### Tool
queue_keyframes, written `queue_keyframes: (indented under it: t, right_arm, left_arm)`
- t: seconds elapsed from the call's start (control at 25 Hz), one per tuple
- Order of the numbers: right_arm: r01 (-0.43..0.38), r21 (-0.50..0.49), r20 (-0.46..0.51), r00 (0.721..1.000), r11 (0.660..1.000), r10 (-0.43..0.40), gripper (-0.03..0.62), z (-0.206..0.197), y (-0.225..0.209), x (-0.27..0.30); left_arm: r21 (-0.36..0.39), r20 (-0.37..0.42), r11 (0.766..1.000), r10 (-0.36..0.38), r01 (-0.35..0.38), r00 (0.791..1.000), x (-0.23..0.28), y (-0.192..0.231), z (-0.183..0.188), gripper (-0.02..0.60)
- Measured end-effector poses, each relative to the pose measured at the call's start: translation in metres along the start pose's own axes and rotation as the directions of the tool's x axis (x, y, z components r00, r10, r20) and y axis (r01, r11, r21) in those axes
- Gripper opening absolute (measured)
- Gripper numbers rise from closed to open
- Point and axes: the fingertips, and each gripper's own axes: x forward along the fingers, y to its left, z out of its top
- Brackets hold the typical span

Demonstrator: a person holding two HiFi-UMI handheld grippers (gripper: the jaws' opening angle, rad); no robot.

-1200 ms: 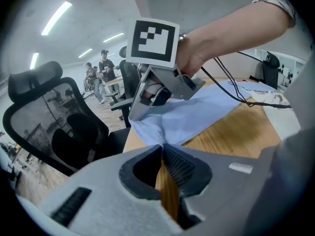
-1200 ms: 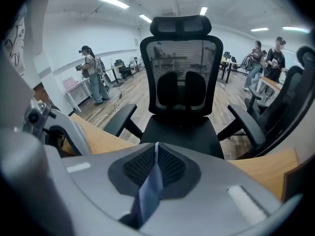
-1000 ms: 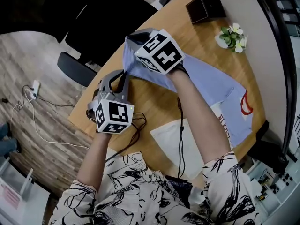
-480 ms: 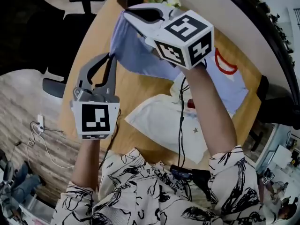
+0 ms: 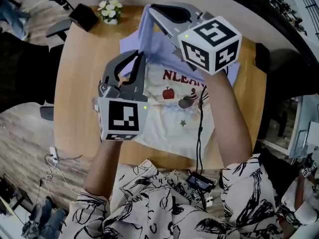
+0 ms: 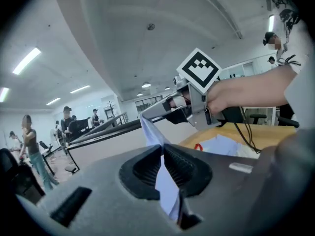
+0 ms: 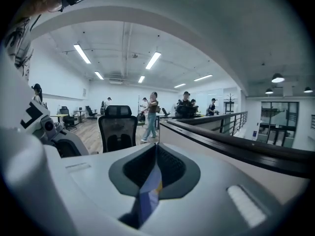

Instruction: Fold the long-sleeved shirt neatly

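The long-sleeved shirt [image 5: 172,121] has a white printed body and pale blue sleeves, and lies on the round wooden table [image 5: 79,83]. Both grippers are raised above it. My left gripper [image 5: 141,55] is shut on a pale blue edge of the shirt, and the cloth [image 6: 165,181] shows pinched between its pads. Higher and farther, my right gripper [image 5: 149,9] is shut on another bit of the same blue cloth [image 7: 150,191]. The blue fabric [image 5: 159,44] hangs stretched between the two grippers. In the left gripper view the right gripper [image 6: 147,116] holds the cloth's far corner.
A small pot of white flowers [image 5: 109,10] and a black box [image 5: 82,16] stand at the table's far left. A dark object [image 5: 262,59] sits at the right edge. Office chairs [image 7: 117,127] and several people [image 7: 150,114] are beyond the table. Cables [image 5: 52,158] lie on the floor.
Both grippers have risen and swung across with the blue fabric still in them. The shirt's white printed body now lies beneath them, near the middle of the view.
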Motion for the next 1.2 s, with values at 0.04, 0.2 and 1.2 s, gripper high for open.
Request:
queue_keyframes:
  t: [0.04,0.2,1.2]
  right_arm:
    - [0.028,0.004,-0.001,1.000,1.000,-0.028,0.023,-0.005,-0.010,-0.021]
    - [0.126,0.028,-0.036,0.992,0.992,-0.124,0.023,-0.044,-0.043,-0.091]
    - [0.416,0.192,-0.337,0.879,0.889,-0.339,0.026,-0.327,-0.161,-0.301]
  left_arm:
    - [0.004,0.002,1.000,-0.028,0.028,1.000,0.007,-0.020,0.007,0.026]
    - [0.005,-0.009,0.992,-0.126,0.126,0.992,0.032,-0.098,0.017,0.026]
    - [0.111,-0.251,0.893,-0.400,0.436,0.882,0.167,-0.370,-0.045,0.028]
